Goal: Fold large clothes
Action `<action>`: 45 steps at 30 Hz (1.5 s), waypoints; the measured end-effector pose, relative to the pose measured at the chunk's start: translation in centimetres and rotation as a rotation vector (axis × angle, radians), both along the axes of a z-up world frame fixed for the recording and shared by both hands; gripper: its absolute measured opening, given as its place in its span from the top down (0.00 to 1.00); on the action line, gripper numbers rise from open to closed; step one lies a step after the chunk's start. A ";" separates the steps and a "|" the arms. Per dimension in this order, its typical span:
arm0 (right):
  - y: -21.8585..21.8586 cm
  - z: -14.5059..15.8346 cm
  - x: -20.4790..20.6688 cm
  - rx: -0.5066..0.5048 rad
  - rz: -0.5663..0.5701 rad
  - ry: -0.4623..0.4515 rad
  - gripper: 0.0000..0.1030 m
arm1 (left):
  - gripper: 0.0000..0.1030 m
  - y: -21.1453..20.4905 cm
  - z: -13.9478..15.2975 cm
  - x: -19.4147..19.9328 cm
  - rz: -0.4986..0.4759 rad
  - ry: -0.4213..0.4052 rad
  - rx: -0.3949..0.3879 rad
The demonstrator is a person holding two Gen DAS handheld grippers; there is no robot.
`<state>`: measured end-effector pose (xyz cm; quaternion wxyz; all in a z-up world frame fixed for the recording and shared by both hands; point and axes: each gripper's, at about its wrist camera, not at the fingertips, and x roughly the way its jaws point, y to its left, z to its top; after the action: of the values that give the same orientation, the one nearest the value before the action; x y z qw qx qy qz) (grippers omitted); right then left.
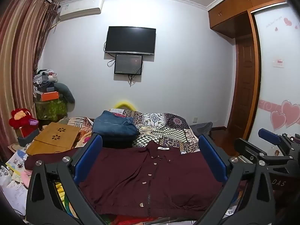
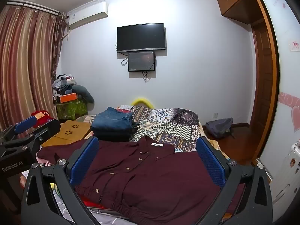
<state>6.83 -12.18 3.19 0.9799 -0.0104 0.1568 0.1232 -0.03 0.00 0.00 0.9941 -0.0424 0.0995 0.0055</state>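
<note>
A dark maroon button-up shirt lies spread flat, front up, on the near part of the bed, collar toward the far side. It also shows in the right wrist view. My left gripper hovers open above the shirt, its blue pads wide apart and holding nothing. My right gripper is open and empty above the shirt too. The right gripper shows at the right edge of the left wrist view. The left gripper shows at the left edge of the right wrist view.
Folded blue jeans lie on the patchwork bedspread beyond the shirt. A wooden lap table and clutter sit to the left. A backpack lies on the floor to the right, beside the wardrobe.
</note>
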 end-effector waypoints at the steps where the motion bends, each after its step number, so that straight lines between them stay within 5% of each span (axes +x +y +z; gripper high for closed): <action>1: 0.0 0.0 0.0 -0.001 0.000 -0.001 0.00 | 0.00 0.0 0.0 0.0 0.005 -0.003 0.002; 45: -0.2 -0.8 0.5 0.038 0.000 0.023 0.00 | 0.00 0.8 -0.8 1.0 0.002 0.024 -0.018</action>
<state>7.28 -12.34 2.37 0.9780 0.0096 0.1656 0.1263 0.98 0.83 -0.81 0.9924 -0.0513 0.1113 0.0062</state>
